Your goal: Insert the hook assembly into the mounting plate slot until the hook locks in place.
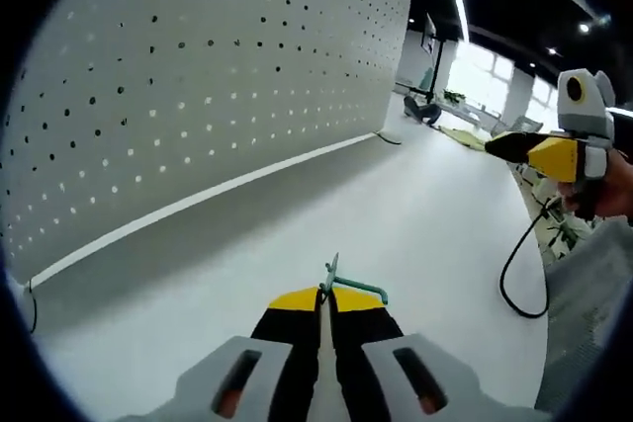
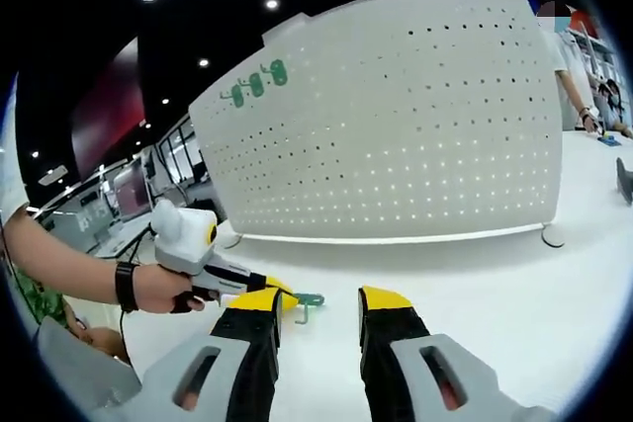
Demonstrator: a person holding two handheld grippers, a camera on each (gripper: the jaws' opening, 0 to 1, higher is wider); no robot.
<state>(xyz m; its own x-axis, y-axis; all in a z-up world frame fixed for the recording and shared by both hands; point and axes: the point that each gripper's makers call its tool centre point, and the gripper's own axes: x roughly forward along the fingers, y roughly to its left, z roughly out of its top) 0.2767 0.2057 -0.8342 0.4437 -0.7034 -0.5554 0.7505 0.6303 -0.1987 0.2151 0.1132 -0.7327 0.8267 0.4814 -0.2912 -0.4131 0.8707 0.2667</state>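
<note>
My left gripper (image 1: 325, 305) is clamped on the small green metal hook (image 1: 341, 284); my right gripper (image 2: 318, 305) gapes beside it.

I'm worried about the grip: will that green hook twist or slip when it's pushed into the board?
The green hook looks like thin bent wire, so probably light and stiff. The left gripper pinches only its near end, so it may pivot under load. The pegboard stands upright on the table and might shift if pushed.

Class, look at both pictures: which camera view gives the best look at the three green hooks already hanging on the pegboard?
The right gripper view: the hanging green hooks sit in a row at the upper left of the white pegboard, seen nearly face-on. The left gripper view shows the pegboard at a slant, holes alone.
</note>
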